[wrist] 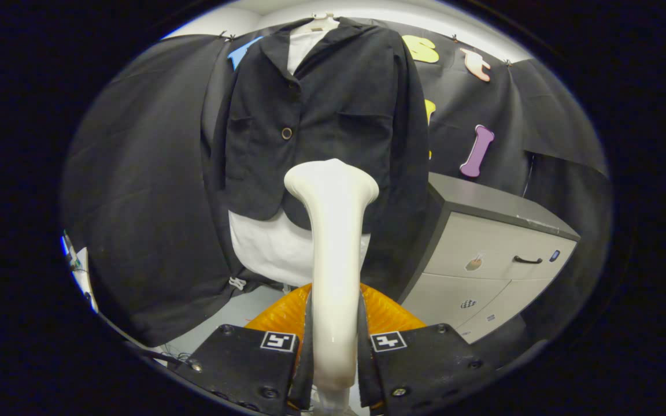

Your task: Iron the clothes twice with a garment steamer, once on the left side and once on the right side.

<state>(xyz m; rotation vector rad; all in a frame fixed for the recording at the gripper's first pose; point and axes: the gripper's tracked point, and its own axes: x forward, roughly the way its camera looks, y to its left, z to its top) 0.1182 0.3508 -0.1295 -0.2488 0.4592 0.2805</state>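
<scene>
My tongs (334,346) pinch the steamer (333,231) handle | its long axis points 12 o'clock | jacket (321,115) beyond the head (contact unclear).

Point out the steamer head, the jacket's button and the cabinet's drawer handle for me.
steamer head (332,180): gripper view, on its flared top, ahead of the gripper (333,346), whose fingers clamp the handle.
jacket button (287,133): gripper view, on the button's face.
drawer handle (527,260): gripper view, on the bar's middle.
</scene>
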